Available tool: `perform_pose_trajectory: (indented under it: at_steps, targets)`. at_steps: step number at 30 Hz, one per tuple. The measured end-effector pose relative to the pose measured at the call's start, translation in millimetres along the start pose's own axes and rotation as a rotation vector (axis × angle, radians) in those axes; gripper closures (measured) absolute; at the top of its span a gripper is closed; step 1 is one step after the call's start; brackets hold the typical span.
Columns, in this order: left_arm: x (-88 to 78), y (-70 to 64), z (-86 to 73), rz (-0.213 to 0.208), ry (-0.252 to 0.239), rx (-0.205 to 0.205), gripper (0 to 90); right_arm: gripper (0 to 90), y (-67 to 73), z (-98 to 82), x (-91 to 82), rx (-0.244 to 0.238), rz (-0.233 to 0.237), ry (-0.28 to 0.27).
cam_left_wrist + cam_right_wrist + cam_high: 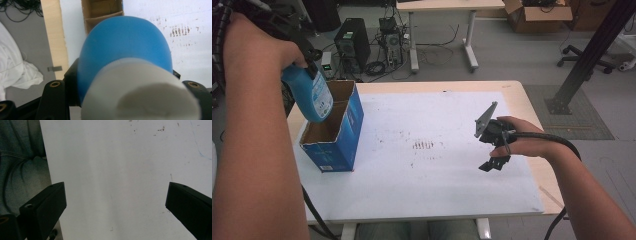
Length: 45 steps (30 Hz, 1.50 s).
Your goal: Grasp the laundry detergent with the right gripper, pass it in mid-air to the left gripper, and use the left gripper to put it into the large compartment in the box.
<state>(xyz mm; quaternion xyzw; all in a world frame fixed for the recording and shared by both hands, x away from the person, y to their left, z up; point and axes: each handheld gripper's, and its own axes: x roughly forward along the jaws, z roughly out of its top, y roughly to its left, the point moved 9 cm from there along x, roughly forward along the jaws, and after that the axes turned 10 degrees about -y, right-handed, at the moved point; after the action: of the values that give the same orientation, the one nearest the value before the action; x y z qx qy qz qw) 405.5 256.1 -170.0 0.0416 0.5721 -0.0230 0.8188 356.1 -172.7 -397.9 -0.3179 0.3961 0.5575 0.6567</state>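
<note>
Clamping a blue bottle (310, 94), the left gripper (304, 55) holds it above the open blue cardboard box (343, 132), at about ten o'clock on the white table (437, 170) in the high view. The bottle hangs base-down, its lower end over the box's open top and not touching the cardboard inside. In the left gripper view the bottle (125, 50) sits between the black jaws, white cap (140, 90) nearest the camera, with the box's brown interior (102, 12) beyond at twelve o'clock. The right gripper (495, 162) is held over the table at about three o'clock, well apart from the box; its jaws stand wide apart with nothing between them, as the right gripper view shows over bare white tabletop (112, 170). Brown stains (423, 145) mark the table's centre.
</note>
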Motion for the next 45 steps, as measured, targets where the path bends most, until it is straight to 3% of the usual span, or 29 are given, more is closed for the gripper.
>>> perform_pose_trajectory:
  at_steps: [22, 45]
  targets:
    - [40.6, 13.9, -2.9, 0.007, 0.028, -0.049, 38.7, 3.4, -3.7, -2.7, 9.3, 0.011, 0.007, -0.001]
    - [105.1, 12.5, -17.4, -0.017, 0.078, -0.071, 38.7, 3.3, -1.8, -3.3, 12.9, 0.013, 0.013, 0.0]
